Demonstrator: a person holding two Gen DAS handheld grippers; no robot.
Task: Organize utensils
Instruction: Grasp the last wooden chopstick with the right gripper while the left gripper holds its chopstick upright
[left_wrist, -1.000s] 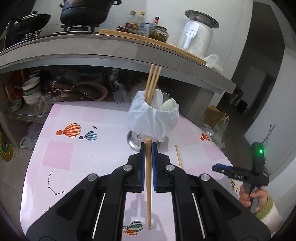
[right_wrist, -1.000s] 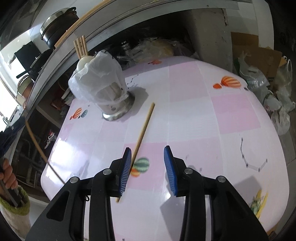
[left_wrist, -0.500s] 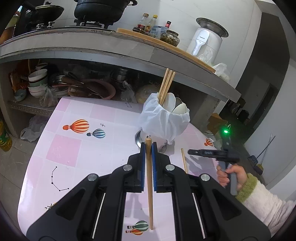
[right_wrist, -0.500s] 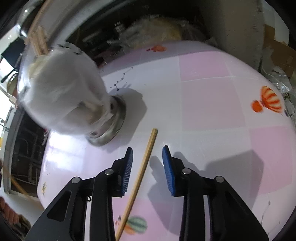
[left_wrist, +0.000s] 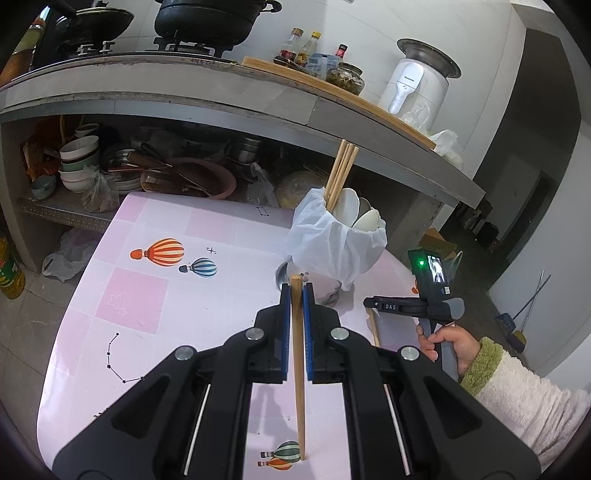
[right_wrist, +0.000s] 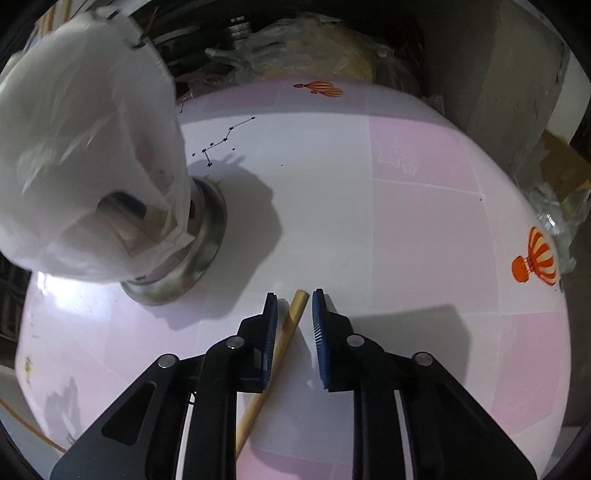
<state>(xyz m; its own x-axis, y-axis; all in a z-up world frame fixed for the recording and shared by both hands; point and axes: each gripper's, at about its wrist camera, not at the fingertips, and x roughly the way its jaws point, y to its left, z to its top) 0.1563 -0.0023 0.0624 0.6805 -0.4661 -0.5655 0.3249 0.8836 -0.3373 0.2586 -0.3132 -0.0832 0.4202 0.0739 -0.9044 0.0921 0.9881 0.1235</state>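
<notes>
The left gripper (left_wrist: 296, 291) clamps a chopstick (left_wrist: 298, 369) at frame centre. The right gripper (right_wrist: 294, 306), jaws just narrowing, straddles a second chopstick (right_wrist: 284, 336) lying on the table (right_wrist: 406, 221), seemingly not yet pinched. The bag-lined utensil holder (right_wrist: 85, 155) stands upper left.

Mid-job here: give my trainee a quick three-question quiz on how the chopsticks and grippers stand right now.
1. True or false: the left gripper is shut on a chopstick.
2. The chopstick on the table lies: A) inside the holder, B) between the right gripper's blue pads, C) on the floor.
3. What covers the utensil holder?

Key: 1 true. 2 B; the jaws have just been closing, with a gap left beside the right pad. 3 a white plastic bag.
</notes>
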